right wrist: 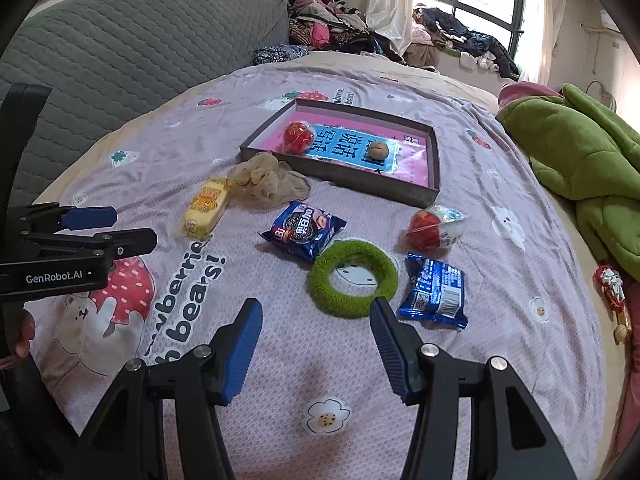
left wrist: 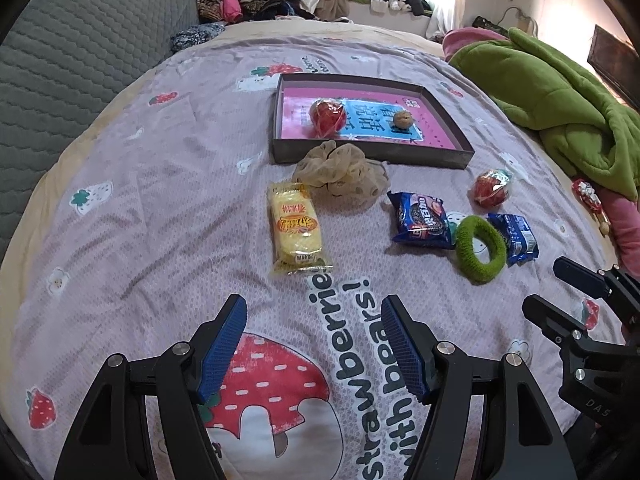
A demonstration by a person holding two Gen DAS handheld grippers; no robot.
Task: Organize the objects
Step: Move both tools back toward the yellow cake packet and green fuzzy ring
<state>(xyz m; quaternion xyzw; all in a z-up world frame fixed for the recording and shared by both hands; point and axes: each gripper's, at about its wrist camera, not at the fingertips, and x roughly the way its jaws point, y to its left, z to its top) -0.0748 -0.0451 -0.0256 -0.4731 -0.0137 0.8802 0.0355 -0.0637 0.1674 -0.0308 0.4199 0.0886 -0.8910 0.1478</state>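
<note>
Ahead of the right claw [right wrist: 316,344], jaws wide and empty: green ring [right wrist: 353,278]. Left claw [left wrist: 314,344] also wide, yellow snack pack [left wrist: 296,229] ahead.

Glossy snack wrappers [right wrist: 304,230], seemingly fuzzy ring [right wrist: 353,278]

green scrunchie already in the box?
No. The green scrunchie lies on the bedspread between two blue snack packets, outside the box, which holds only a red wrapped ball and a walnut.
</note>
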